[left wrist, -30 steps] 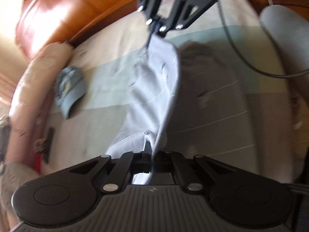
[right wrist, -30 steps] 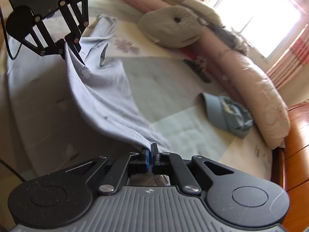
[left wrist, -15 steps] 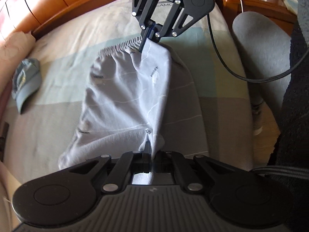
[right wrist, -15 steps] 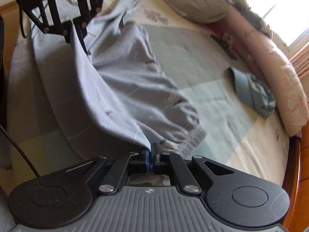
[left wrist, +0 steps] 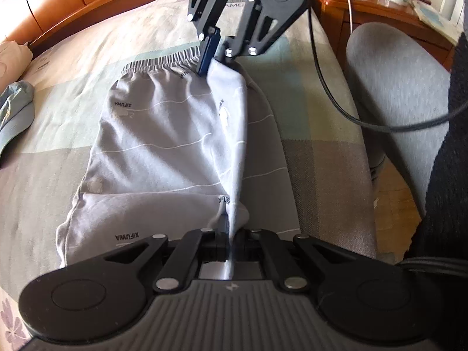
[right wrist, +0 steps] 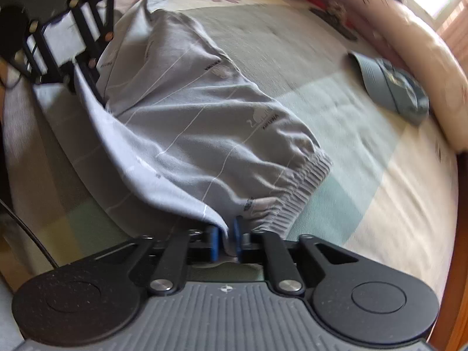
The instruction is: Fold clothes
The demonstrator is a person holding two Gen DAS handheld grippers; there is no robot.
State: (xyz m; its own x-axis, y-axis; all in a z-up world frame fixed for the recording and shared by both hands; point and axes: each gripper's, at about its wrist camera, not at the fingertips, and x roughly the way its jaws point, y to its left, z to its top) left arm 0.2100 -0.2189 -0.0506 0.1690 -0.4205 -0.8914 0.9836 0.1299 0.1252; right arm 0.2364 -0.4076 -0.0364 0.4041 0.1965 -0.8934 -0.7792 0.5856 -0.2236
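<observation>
Lying across the patchwork bedcover is a pair of light grey trousers, folded lengthwise so one leg rests over the other, with thin white lines and small printed logos on the cloth. The ribbed elastic waistband sits at the end nearest the right gripper.

Left gripper: jaws pressed together on the folded edge of the trousers at the leg end; a fold of cloth rises out of the pinch. In the right wrist view the same tool appears at the far end of the garment, cloth hanging from its tip.

Right gripper: jaws parting, a narrow gap between the blue pads, with the waist-end edge of the trousers standing loose between them. The left wrist view shows this tool at the waistband with its fingers apart.

The lifted edge runs as a raised ridge between the two grippers; the rest of the garment lies flat on the bed.

A grey cap lies well apart from the trousers, beside a long pink bolster. A black cable trails off the bed edge. A grey-clad leg of the person is beside the bed.
</observation>
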